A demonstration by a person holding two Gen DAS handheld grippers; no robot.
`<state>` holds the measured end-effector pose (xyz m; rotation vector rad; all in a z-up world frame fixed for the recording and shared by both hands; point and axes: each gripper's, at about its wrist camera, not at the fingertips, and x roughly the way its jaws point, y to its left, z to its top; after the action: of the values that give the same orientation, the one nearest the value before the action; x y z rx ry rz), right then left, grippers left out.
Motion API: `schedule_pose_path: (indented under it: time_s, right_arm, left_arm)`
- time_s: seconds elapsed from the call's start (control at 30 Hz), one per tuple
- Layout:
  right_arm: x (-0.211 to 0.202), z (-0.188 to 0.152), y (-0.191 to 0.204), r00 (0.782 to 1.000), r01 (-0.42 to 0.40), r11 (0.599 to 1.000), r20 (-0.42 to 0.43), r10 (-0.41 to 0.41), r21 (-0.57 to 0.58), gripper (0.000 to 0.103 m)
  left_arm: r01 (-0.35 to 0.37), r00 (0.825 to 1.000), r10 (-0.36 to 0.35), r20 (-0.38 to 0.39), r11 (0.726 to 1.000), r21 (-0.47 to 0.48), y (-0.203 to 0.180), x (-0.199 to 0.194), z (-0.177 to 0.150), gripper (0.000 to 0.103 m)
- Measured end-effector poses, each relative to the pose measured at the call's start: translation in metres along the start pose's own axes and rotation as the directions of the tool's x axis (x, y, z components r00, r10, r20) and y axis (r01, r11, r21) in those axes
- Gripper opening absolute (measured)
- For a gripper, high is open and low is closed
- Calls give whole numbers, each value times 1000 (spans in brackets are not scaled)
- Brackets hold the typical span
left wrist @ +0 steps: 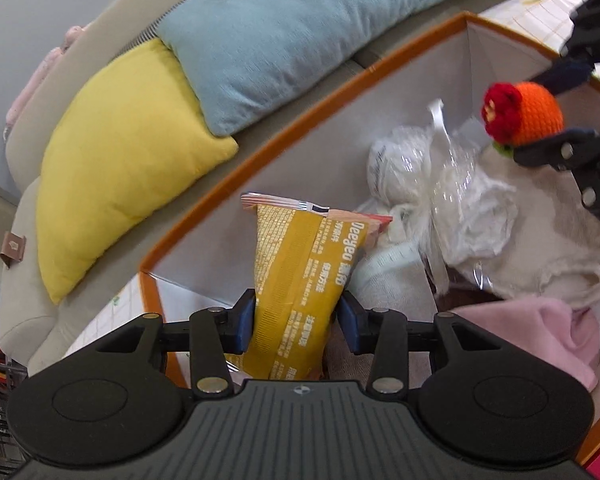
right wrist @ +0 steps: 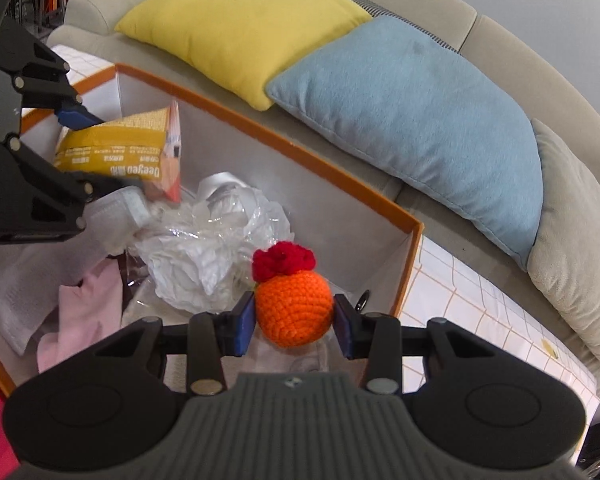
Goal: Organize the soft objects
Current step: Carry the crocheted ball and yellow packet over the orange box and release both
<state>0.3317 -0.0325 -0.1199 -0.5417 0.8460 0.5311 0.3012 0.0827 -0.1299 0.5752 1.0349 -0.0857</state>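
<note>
Left tongs (left wrist: 298, 322) pinch a mustard-yellow foil snack packet (left wrist: 304, 280) w/ printed text, blue pads pressed into its sides near the lower part, so the packet stands up from the grip, crimped top end pointing away from the tongs. Right tongs (right wrist: 294, 322) are clamped on a round orange crocheted ball w/ a red knitted tuft (right wrist: 292, 304), squeezed at its widest part, tuft facing forward. Both loads hang over the open orange-rimmed fabric storage box w/ pale grey lining (right wrist: 324, 164), prob. so each can be let go straight into it; neither touches the contents as far as I can tell. Below & ahead of the tongs, inside the box: crumpled clear plastic wrapping (right wrist: 216, 256) roughly between the two grippers, a pink soft cloth (right wrist: 88, 300) on the left-tongs side, and white towel-like fabric (left wrist: 552, 248) under it all. Pile is already high in the middle, so the plastic could get in the way of a low drop; the box corner ahead of the right tongs looks freer. Beyond the box's far wall sits a beige sofa (right wrist: 500, 32) w/ a yellow square cushion (right wrist: 236, 24) and a light-blue cushion (right wrist: 412, 108) leaning side by side, edges overlapping. Box rests on a white grid-pattern sheet (right wrist: 480, 312), seen past its right corner.
</note>
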Motion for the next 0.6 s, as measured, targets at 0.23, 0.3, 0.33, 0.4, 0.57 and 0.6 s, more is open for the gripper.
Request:
schedule_pose_path:
  time_s: [0.23, 0.3, 0.33, 0.4, 0.57, 0.6]
  right_arm:
    - [-2, 3, 3, 1000, 26, 1000, -2, -26, -5, 41]
    - [-6, 4, 3, 1000, 24, 1000, 11, -24, 2, 43]
    - [-8, 4, 2, 1000, 25, 1000, 17, -25, 3, 46]
    - [-16, 7, 4, 999, 36, 999, 29, -36, 2, 51]
    - [-37, 9, 6, 996, 52, 999, 65, -52, 10, 60]
    - [-44, 9, 6, 996, 54, 998, 76, -55, 9, 61]
  left_arm:
    - [-19, 997, 21, 72, 1000, -19, 1, -18, -5, 71]
    - [-22, 993, 29, 115, 998, -64, 7, -28, -6, 77]
    - [-21, 990, 32, 134, 997, -79, 9, -34, -5, 78]
    - [-18, 986, 32, 162, 996, -92, 11, -47, -4, 79]
    - [-50, 966, 81, 245, 990, -128, 8, -87, -4, 79]
    - [-52, 962, 88, 259, 988, -144, 7, -96, -6, 79]
